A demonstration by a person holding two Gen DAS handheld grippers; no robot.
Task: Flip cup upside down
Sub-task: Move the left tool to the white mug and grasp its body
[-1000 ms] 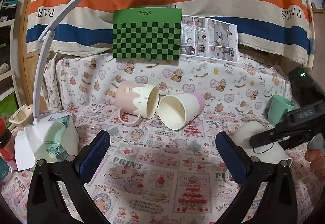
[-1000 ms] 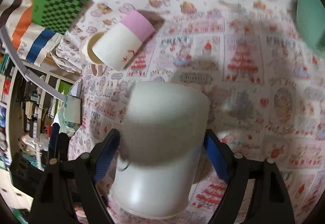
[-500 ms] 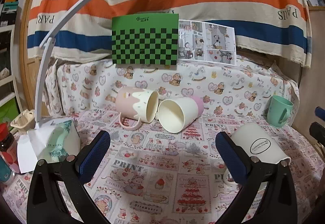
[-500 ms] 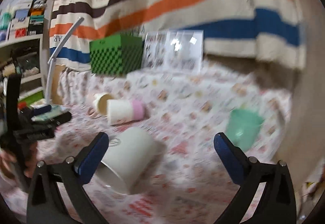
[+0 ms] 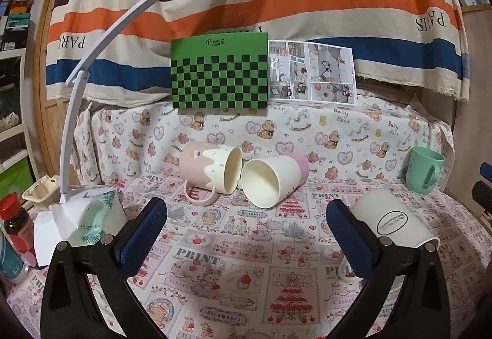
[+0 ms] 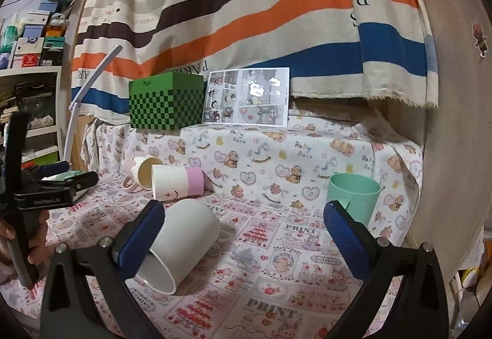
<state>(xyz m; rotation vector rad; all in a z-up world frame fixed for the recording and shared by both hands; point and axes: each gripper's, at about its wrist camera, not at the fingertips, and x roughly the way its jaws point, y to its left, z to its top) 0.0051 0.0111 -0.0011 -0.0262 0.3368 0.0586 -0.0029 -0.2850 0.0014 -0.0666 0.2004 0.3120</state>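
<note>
A white mug (image 5: 390, 220) lies tilted on its side on the printed cloth, its mouth toward the near edge; it also shows in the right wrist view (image 6: 181, 242). A pink-and-cream mug (image 5: 209, 168) and a cream cup with a pink base (image 5: 273, 179) lie on their sides at the back. A green mug (image 5: 426, 170) stands upright at the right, also in the right wrist view (image 6: 353, 196). My left gripper (image 5: 246, 234) is open and empty. My right gripper (image 6: 243, 239) is open and empty, its left finger beside the white mug.
A green checkered box (image 5: 220, 74) and a comic sheet (image 5: 312, 73) stand on the raised back ledge. A white lamp arm (image 5: 101, 41), a tissue pack (image 5: 92, 217) and a red-capped bottle (image 5: 13, 219) are at the left. A wooden panel (image 6: 455, 124) bounds the right side.
The right gripper has let go of the white mug and pulled back and up. The mug now lies tilted on the cloth. The left gripper has barely moved.
</note>
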